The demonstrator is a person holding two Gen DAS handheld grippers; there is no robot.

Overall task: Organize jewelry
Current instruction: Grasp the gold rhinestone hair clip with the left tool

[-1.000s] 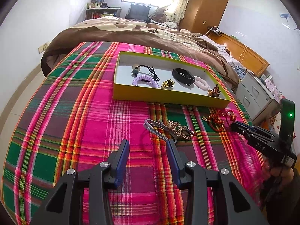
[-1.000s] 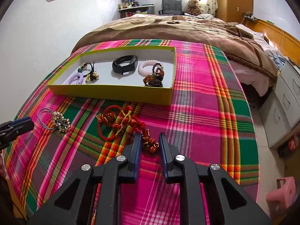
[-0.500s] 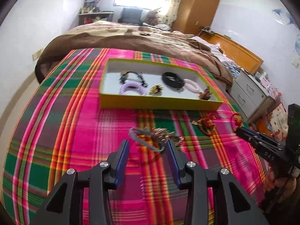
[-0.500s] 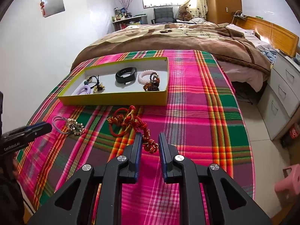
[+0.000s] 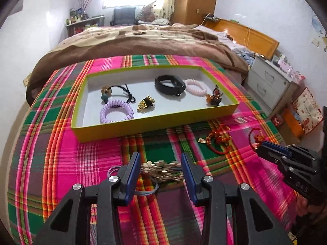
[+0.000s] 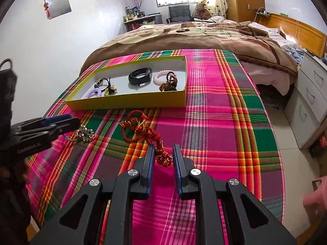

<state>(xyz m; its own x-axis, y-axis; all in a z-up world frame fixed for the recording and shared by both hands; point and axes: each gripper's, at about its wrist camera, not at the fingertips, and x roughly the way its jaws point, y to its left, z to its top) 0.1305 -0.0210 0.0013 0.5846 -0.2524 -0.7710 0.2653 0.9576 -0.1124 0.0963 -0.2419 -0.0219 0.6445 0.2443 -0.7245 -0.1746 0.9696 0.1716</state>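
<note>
A yellow tray (image 5: 155, 122) (image 6: 126, 102) on the plaid blanket holds a purple coil tie (image 5: 116, 113), a black cord piece, a gold charm (image 5: 146, 103), a black band (image 5: 169, 84), a pink bracelet (image 5: 196, 86) and a brown bead bracelet (image 5: 214, 98). My left gripper (image 5: 160, 170) is open with its jaws on either side of a gold beaded piece on a grey cord (image 5: 163, 171) (image 6: 84, 132). My right gripper (image 6: 162, 159) (image 5: 265, 149) is open around the tail of a red knotted cord (image 6: 143, 130) (image 5: 218, 140).
The plaid blanket (image 6: 224, 122) covers the bed end, with a brown quilt (image 6: 204, 38) behind the tray. White drawers (image 6: 312, 100) stand to the right of the bed. A pink stool (image 6: 316, 196) is on the floor at lower right.
My left gripper has moved forward so the gold beaded piece now lies between its jaws. My right gripper has opened wider around the red cord's tail.
</note>
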